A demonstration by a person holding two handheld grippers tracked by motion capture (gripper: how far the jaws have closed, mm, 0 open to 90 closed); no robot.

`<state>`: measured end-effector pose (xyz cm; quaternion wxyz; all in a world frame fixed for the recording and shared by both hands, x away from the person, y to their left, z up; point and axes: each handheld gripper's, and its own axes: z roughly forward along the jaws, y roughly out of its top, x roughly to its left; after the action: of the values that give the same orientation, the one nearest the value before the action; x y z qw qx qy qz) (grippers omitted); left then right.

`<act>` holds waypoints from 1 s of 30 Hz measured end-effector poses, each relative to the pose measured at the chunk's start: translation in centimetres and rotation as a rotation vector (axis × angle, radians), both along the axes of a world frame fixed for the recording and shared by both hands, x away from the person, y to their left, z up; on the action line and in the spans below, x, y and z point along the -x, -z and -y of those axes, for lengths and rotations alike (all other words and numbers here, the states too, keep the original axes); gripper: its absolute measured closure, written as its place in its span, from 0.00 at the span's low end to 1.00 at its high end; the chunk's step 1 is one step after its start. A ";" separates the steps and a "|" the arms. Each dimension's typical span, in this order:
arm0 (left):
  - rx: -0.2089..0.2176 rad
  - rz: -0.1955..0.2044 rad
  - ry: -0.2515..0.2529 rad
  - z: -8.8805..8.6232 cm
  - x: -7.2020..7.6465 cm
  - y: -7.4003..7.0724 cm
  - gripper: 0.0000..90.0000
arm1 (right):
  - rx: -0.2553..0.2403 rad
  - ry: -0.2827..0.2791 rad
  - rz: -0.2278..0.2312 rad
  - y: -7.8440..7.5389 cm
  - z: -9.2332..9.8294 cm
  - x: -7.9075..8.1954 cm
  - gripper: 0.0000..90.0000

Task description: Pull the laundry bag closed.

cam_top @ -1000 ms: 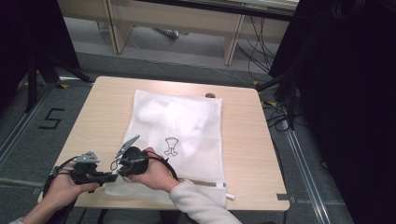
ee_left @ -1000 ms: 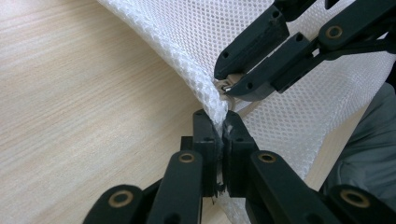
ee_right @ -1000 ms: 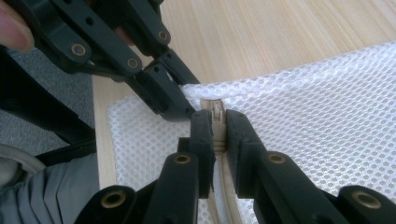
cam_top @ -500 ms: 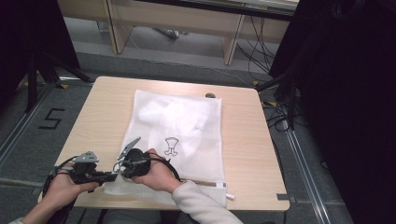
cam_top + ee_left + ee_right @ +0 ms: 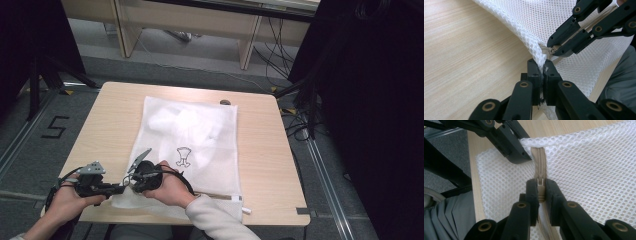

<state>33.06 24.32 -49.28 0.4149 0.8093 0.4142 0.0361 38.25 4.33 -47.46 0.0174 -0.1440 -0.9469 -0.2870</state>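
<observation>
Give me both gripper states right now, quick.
Left gripper: closed on the corner of the mesh bag.
Right gripper: closed on the zipper pull of the mesh bag.

- The mesh laundry bag (image 5: 190, 145) is white, woven in a fine honeycomb of small holes, with a small dark printed figure (image 5: 184, 156) near its middle.
- Its zipper (image 5: 539, 162) is beige, with a pale metal pull (image 5: 539, 182).
- The table (image 5: 115, 120) is light wood with a faint straight grain.
- Both grippers, left (image 5: 542, 68) and right (image 5: 539, 185), are black with brass-coloured rivets.
- The sleeve (image 5: 215, 222) is light grey.
</observation>
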 end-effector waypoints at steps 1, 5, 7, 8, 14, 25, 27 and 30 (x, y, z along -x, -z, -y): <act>0.001 0.000 0.001 0.0 0.0 0.0 0.95 | -0.001 0.001 -0.001 0.0 0.0 0.0 0.91; -0.004 0.009 0.003 -0.1 0.0 -0.1 0.95 | 0.003 0.004 -0.002 0.1 0.1 0.1 0.91; -0.007 0.016 0.011 -0.2 0.0 -0.1 0.95 | 0.018 0.015 -0.009 0.2 0.2 0.2 0.92; -0.006 0.016 0.012 -0.2 0.0 -0.1 0.95 | 0.013 0.005 -0.017 0.3 0.3 0.2 0.92; -0.007 0.015 0.009 -0.2 0.0 -0.1 0.95 | 0.019 0.008 -0.018 0.4 0.5 0.2 0.91; -0.001 0.016 0.010 -0.3 0.0 -0.1 0.95 | 0.033 0.019 -0.023 0.4 0.8 0.2 0.91; 0.001 0.015 0.010 -0.3 0.0 0.0 0.95 | 0.030 0.016 -0.023 0.4 0.8 0.2 0.91; 0.001 0.013 0.012 -0.3 0.0 0.0 0.95 | 0.032 0.018 -0.024 0.4 0.8 0.3 0.91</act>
<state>33.09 24.62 -49.26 0.4182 0.8114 0.4066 0.0384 37.96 3.49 -47.88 0.0241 -0.1563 -0.9497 -0.2704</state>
